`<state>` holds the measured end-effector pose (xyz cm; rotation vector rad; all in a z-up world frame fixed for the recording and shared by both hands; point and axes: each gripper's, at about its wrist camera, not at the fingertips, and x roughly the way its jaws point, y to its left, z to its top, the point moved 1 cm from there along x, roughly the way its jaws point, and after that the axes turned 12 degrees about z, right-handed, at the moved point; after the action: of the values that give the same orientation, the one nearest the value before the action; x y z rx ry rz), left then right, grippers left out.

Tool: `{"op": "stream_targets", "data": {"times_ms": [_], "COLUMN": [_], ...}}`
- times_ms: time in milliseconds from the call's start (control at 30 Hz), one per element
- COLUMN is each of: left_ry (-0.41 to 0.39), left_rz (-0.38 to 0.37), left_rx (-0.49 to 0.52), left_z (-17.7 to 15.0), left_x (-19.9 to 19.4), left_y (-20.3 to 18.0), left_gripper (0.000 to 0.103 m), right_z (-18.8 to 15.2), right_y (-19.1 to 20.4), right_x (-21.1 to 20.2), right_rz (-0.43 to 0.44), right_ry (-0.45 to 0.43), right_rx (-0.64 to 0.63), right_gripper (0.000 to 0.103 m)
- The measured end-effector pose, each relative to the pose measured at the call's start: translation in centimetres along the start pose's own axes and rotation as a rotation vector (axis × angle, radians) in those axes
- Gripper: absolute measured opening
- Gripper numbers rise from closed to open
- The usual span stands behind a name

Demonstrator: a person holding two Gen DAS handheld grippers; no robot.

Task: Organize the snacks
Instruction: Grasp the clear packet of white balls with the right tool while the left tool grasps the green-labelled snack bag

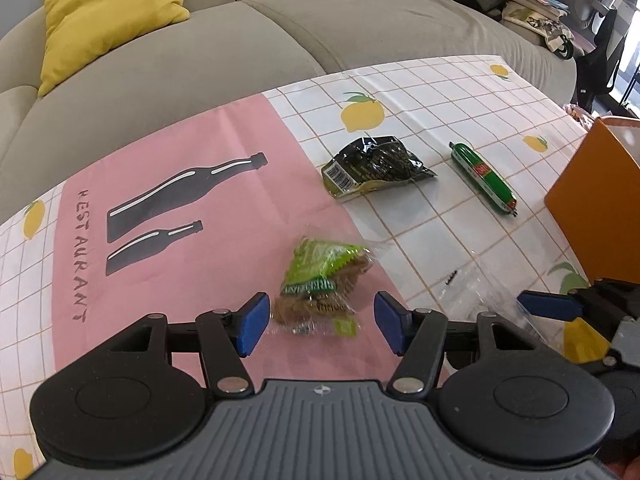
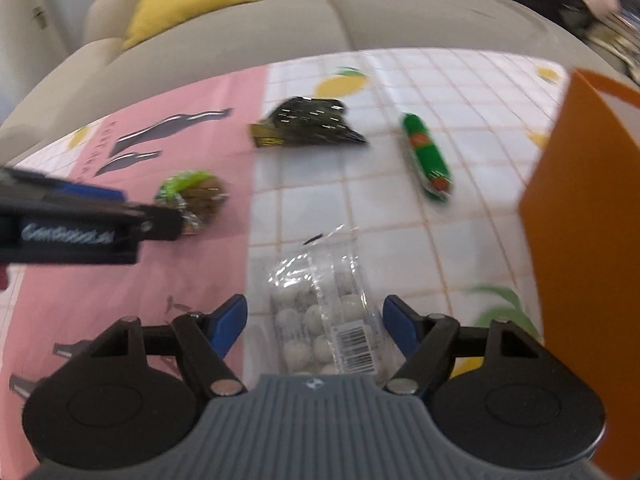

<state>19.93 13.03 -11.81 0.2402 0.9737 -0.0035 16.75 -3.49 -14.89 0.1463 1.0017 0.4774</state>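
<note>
My left gripper (image 1: 318, 322) is open, its blue pads either side of a green cracker packet (image 1: 320, 284) lying on the pink cloth. My right gripper (image 2: 316, 326) is open around a clear bag of white candies (image 2: 324, 320) on the checked tablecloth. That clear bag also shows in the left wrist view (image 1: 476, 288). A dark green snack pouch (image 1: 374, 168) and a green sausage stick (image 1: 482, 178) lie farther back. The pouch (image 2: 306, 128), the sausage (image 2: 428, 158) and the cracker packet (image 2: 194, 196) also show, blurred, in the right wrist view.
An orange box (image 1: 596, 208) stands at the right edge of the table; it also shows in the right wrist view (image 2: 580, 220). A grey sofa (image 1: 200, 64) with a yellow cushion (image 1: 104, 12) runs behind the table. The right gripper's finger (image 1: 550, 306) shows at the left view's right.
</note>
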Motion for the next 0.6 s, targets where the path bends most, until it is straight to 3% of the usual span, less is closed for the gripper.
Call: {"op": "stream_targets", "data": {"times_ms": [167,333,467,600], "left_ry": [0.022,0.073,0.085,0.103], "left_rz": [-0.008,0.032,0.044,0.069], "left_rx": [-0.005,-0.026,-0.062,-0.052], "left_z": [0.4,0.5,0.6,0.5], "left_x": [1.7,3.0,3.3,3.1], "left_y": [-0.3,-0.7,-0.6,-1.2], "left_gripper": [0.072,0.071,0.058,0.056], "right_z": [-0.3,-0.9,-0.8,-1.1], "right_y": [0.0,-0.5,-0.4,0.5], "right_x": [-0.7,-0.7,-0.7,-0.4], "right_rz": [-0.007,-0.001,0.001,-0.038], "right_ry": [-0.003,0.016,0.024,0.044], "right_rx": [-0.033,-0.048,-0.06,-0.128], "right_gripper": [0.074,0.074,0.074,0.073]}}
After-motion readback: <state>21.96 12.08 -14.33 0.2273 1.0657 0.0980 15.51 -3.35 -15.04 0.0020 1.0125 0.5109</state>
